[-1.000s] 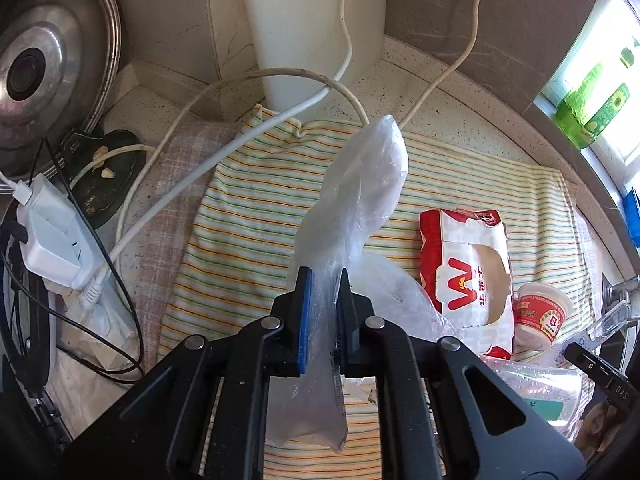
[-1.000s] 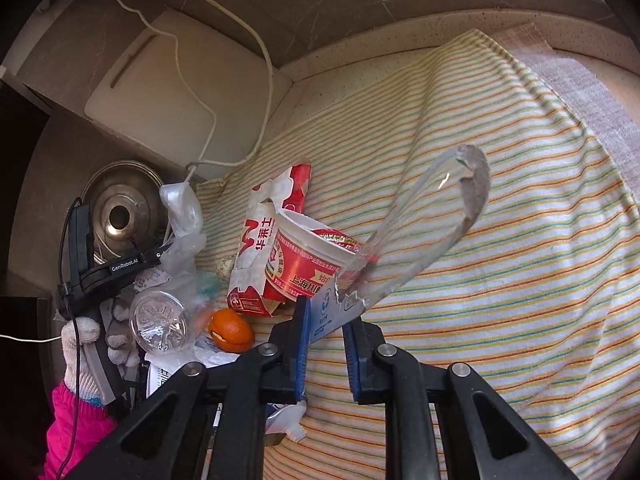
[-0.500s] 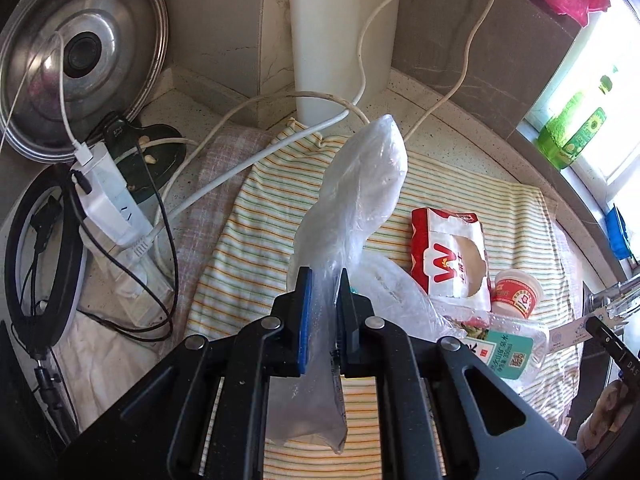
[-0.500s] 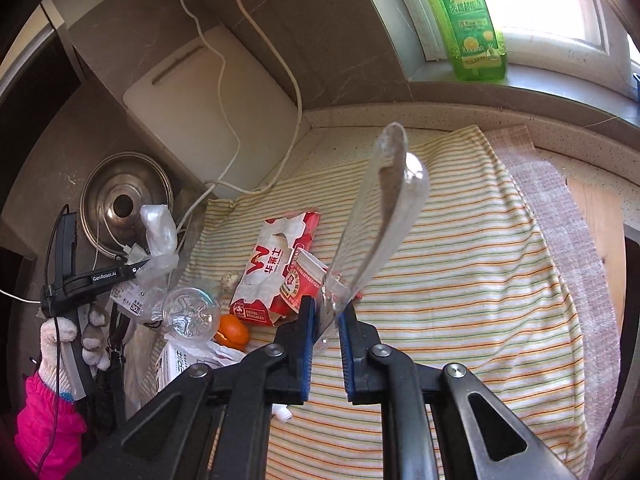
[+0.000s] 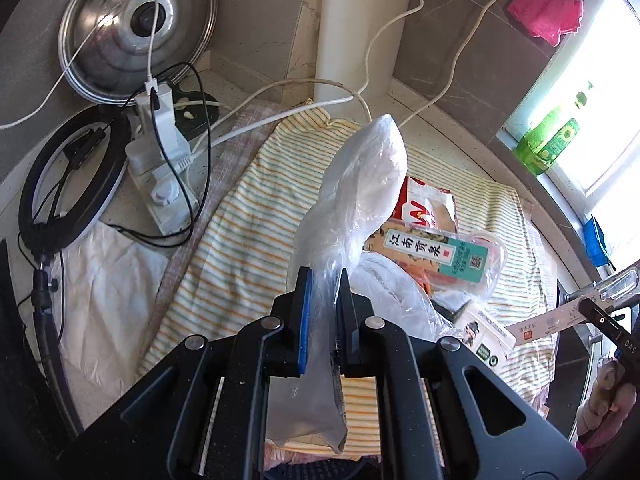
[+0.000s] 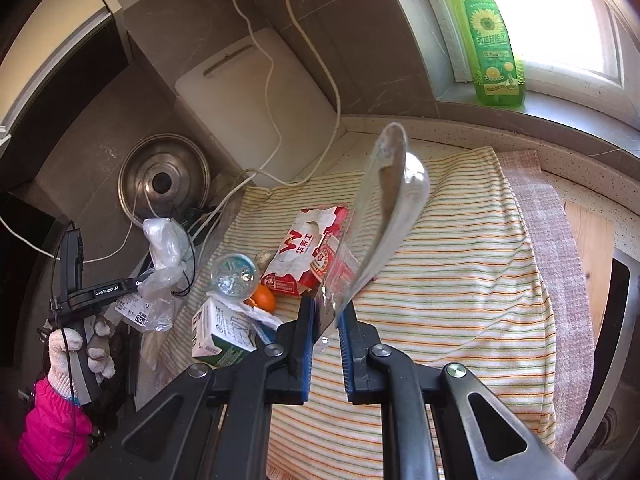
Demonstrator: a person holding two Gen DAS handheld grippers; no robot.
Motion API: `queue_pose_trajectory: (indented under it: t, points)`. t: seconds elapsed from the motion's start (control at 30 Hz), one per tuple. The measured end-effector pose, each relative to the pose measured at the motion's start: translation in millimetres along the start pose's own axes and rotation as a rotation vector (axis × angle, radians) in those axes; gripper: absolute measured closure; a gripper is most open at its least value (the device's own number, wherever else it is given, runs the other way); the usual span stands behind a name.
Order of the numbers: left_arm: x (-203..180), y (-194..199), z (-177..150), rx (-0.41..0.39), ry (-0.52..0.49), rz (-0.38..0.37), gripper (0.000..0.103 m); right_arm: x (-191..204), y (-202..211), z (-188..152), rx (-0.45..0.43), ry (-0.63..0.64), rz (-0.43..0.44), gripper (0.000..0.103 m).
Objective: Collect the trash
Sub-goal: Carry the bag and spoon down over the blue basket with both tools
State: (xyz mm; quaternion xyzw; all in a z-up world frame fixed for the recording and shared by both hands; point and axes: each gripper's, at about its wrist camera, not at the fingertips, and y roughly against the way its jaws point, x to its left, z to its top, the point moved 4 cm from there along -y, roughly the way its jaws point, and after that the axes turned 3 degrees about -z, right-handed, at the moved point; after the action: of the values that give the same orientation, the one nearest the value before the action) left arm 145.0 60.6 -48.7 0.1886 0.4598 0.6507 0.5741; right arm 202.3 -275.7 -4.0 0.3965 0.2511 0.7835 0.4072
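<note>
Left gripper [image 5: 322, 294] clamps a plastic bag [image 5: 360, 188]; right gripper [image 6: 325, 316], a clear lid [image 6: 384, 216], over a "W" carton [image 6: 304, 252].

One round steel pot lid [image 6: 164, 180], one green dish-soap bottle [image 6: 490, 44], one orange fruit [image 6: 265, 298], one red-and-white paper wrapper [image 6: 304, 252], one white-and-green carton [image 6: 220, 332], one striped cloth [image 6: 460, 300].

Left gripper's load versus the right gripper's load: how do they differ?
The left gripper pinches a crumpled, cloudy plastic bag; the right gripper pinches a clear, stiff plastic lid. The bag is soft and bunched; the lid keeps a smooth curved shape. Both stick up, clear of the striped cloth.
</note>
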Motion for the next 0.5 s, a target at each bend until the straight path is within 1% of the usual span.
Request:
queue_pose_trajectory:
  t: [0.1,0.2,0.3,0.5]
  points:
    - [-0.7,14.2,-21.7,-0.008,0.023,0.006,0.095,6.6,5.4,-4.2,0.015,0.029,0.033,0.093]
    - [0.7,26.9,-42.8,-0.012,0.05,-0.004,0.095,14.3,12.3,-10.9,0.034,0.049,0.062,0.093]
    - [4.8,37.7,-62.5,-0.011,0.066,-0.032,0.095,25.0,22.8,-20.8,0.034,0.072,0.066,0.093]
    - [11.5,54.4,-101.0,0.022,0.046,-0.09,0.095,56.4,44.1,-52.4,0.028,0.069,0.073,0.093]
